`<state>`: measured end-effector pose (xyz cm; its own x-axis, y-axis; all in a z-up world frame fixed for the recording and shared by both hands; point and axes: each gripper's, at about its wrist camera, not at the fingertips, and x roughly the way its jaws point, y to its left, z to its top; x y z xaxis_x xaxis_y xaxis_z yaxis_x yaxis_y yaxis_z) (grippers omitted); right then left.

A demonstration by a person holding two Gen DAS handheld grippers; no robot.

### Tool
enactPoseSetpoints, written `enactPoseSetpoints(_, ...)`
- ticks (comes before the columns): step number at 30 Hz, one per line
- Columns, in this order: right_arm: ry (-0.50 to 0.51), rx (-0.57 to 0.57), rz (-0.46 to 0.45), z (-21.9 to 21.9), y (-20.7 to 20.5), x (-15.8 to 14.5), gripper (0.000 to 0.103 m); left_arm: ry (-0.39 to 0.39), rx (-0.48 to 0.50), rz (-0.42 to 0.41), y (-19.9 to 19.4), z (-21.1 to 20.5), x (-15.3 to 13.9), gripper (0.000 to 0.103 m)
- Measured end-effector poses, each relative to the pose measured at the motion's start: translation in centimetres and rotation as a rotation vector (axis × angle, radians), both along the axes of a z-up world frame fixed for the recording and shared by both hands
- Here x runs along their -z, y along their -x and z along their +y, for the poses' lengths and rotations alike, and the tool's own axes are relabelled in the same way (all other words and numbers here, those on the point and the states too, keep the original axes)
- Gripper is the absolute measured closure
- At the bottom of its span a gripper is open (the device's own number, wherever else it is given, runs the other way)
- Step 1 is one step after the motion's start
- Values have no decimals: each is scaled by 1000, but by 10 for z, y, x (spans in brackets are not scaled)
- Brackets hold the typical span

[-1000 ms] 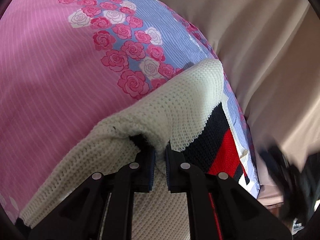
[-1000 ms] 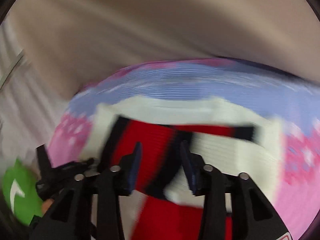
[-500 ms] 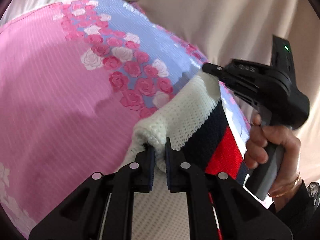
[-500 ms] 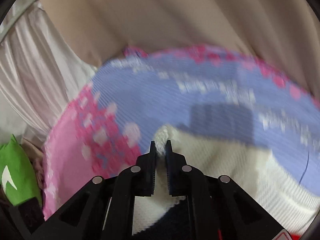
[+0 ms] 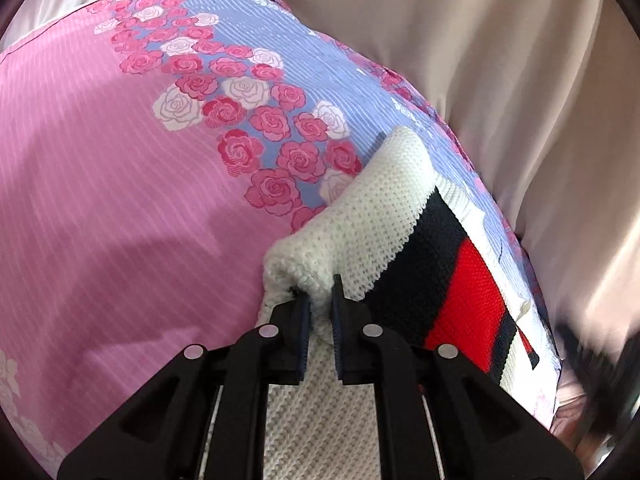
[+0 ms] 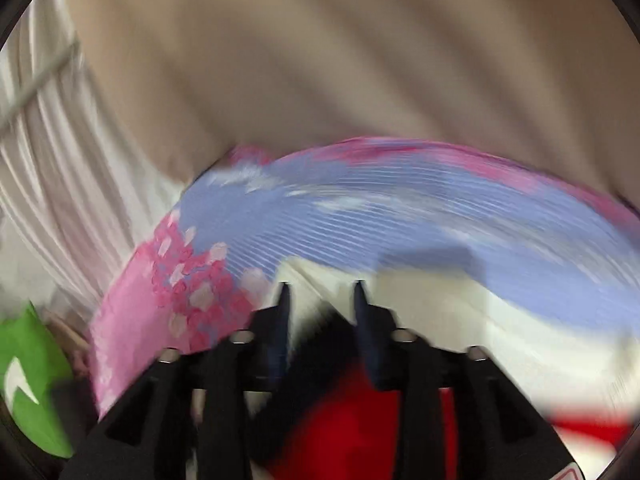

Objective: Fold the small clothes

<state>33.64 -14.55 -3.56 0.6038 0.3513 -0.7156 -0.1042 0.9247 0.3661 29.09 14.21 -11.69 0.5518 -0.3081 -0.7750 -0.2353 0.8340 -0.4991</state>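
Observation:
A cream knit sweater [image 5: 376,216] with navy and red stripes lies on a bedsheet [image 5: 100,200] that is pink and lilac with printed roses. My left gripper [image 5: 320,304] is shut on a bunched cream fold at the sweater's near edge. The right gripper [image 6: 320,292] hovers over the navy and red part of the sweater [image 6: 440,320]. Its jaws are opening, and I see no cloth pinched between the pads, though the view is blurred. From the left wrist, the right gripper [image 5: 600,380] is only a dark blur at the lower right edge.
Beige cloth [image 5: 500,80] rises behind the bed's far and right sides. White pleated fabric [image 6: 52,160] hangs at the left of the right wrist view. A green object [image 6: 32,380] sits low at the left, beside the bed's edge.
Half a second ago the right gripper was shut on the sweater's far cream corner. It has let go and pulled back to the lower right, jaws parted. The left gripper keeps its hold.

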Motion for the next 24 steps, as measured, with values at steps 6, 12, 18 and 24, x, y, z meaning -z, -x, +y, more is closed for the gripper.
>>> enactPoseSetpoints(6, -9, 440, 208, -151, 133, 45, 61, -46, 8, -23, 2, -5, -3, 93)
enactPoseSetpoints(12, -54, 389, 184, -149, 127, 68, 93, -12, -26, 8, 0, -3, 0, 93)
enactPoseSetpoints(18, -7, 403, 55, -165, 120, 32, 96, -32, -23, 1, -2, -6, 2, 93)
enactPoseSetpoints(24, 7, 400, 150, -166, 110, 73, 93, -65, 25, 26, -3, -10, -6, 87)
